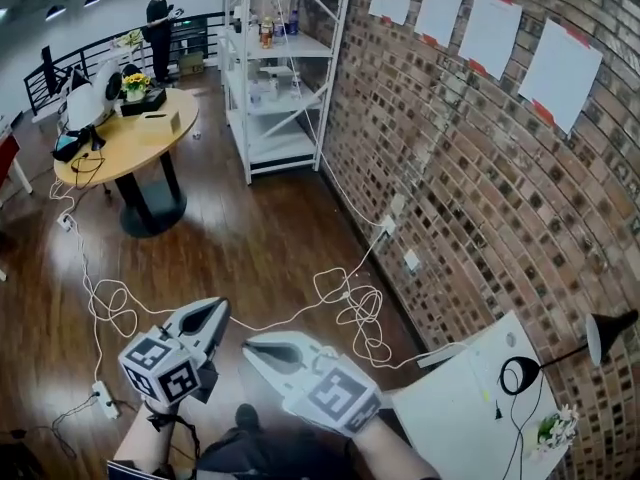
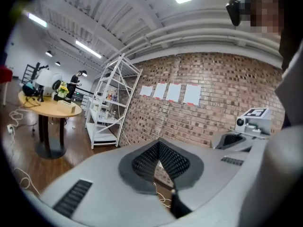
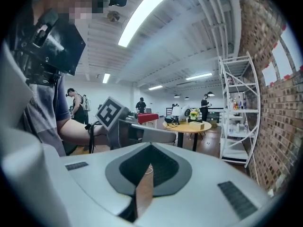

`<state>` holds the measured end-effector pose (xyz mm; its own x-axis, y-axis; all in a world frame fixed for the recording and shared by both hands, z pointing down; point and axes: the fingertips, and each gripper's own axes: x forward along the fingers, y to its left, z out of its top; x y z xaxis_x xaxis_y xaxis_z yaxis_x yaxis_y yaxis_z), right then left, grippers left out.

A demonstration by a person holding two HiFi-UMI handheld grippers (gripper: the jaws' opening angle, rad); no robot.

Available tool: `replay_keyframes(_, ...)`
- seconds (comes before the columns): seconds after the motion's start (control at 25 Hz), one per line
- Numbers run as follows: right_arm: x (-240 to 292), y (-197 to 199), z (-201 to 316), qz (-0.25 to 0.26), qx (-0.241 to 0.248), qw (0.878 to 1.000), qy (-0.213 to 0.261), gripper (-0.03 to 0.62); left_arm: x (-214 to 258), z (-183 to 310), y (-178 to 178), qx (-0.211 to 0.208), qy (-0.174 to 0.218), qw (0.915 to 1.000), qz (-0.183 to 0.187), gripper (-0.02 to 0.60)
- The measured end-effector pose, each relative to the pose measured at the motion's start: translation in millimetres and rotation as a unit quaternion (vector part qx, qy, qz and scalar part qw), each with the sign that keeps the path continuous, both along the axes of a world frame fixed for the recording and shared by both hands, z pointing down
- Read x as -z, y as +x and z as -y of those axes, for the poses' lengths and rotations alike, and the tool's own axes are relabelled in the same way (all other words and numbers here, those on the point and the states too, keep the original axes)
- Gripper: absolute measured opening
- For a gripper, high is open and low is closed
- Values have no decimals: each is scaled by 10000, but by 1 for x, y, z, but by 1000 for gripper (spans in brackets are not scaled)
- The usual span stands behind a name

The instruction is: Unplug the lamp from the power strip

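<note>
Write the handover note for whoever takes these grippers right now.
Left gripper: shut, empty, over the floor.
Right gripper: shut, empty, beside it.
Lamp: black, upright on the white table by the brick wall, right of both grippers.
Power strip: a white bar at the table's edge may be it; another strip lies on the floor at left. Where the lamp's cord ends is not visible.
Done: nothing; neither gripper touches anything.
Left: find the lamp's plug and pull it out.
</note>
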<state>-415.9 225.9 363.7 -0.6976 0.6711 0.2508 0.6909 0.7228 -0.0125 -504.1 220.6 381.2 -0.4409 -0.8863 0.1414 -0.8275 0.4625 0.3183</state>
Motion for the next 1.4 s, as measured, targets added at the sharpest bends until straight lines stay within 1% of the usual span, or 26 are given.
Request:
replay_keyframes(0.08, 0, -12, -7, -19, -53, 10000, -6, -18, 0, -4, -14, -72, -9, 10000, 43, 14)
replay_keyframes(0.2, 2, -31, -18, -106, -122, 9998, -153, -18, 0, -8, -25, -246, -133, 9993, 262, 14)
replay_keyframes(0.32, 1, -48, -26, -174, -224, 9994, -176, -18, -1, -16, -36, -315, -85, 9993, 198, 14)
replay_keyframes(0.4, 1, -59, -30, -153, -343, 9990, -257, -18, 0, -23, -44, -347, -94, 9991, 227, 14)
replay_keyframes(0.52, 3, -73, -30, -90, -574, 9978, -326, -18, 3, -28, -53, -477, -183, 9975, 489, 14)
replay_keyframes(0.64, 6, -82, -28, -63, -698, 9970, -335, -18, 9, -27, -57, -643, -381, 9946, 714, 14)
replay_keyframes(0.72, 8, -87, -25, -37, -775, 9963, -370, -18, 14, -24, -60, -722, -398, 9938, 751, 14)
replay_keyframes(0.92, 10, -95, -15, -26, -848, 9952, -490, -20, 21, -17, -68, -763, -255, 9931, 851, 14)
replay_keyframes(1.04, 8, -99, -5, -51, -851, 9947, -571, -20, 22, -6, -65, -813, -330, 9926, 844, 14)
replay_keyframes(1.4, 3, -118, 43, -37, -717, 9941, -809, -20, 12, 32, -75, -614, -588, 9934, 769, 14)
